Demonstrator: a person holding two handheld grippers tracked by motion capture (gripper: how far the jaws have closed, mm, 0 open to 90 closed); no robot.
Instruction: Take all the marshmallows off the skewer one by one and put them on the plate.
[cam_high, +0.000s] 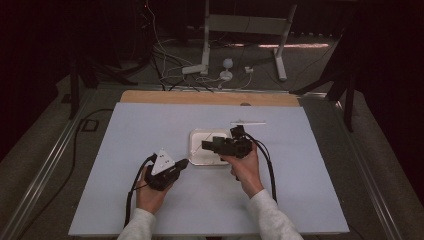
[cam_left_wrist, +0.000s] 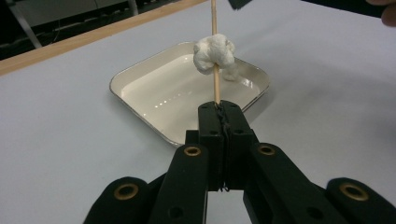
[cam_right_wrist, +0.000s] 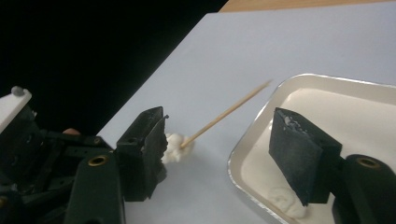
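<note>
- Holding a thin wooden skewer (cam_left_wrist: 215, 70) in your left gripper (cam_left_wrist: 219, 108), you have its two black jaws pressed tight together on the skewer's lower end.
- In the left gripper view the skewer rises straight up from the jaw tips, and a white fluffy lump (cam_left_wrist: 214, 54) is threaded on it partway up, above the tray (cam_left_wrist: 140, 109).
- In the right gripper view the same skewer (cam_right_wrist: 224, 113) slants up to the right, with the white lump (cam_right_wrist: 173, 147) sitting just beside the right gripper's left-hand jaw.
- Your right gripper (cam_right_wrist: 224, 156) stands wide apart, with nothing between its jaws; the skewer and its lump lie in the gap near the left-hand jaw, and whether that jaw touches the lump cannot be told.
- Its other jaw hangs over the tray's (cam_right_wrist: 243, 161) near corner, where a second white piece (cam_right_wrist: 285, 200) lies on the tray floor.
- From the high view, the white square tray (cam_high: 194, 145) rests near the middle of the pale tabletop (cam_high: 125, 150), your left gripper (cam_high: 182, 163) meets it at its near left corner and your right gripper (cam_high: 206, 145) reaches across it from the right.
- A pale thin stick (cam_high: 248, 122) lies on the tabletop beyond the tray, well apart from both grippers.
- Your hands grip both tools from the near edge, with cables trailing back toward you.
</note>
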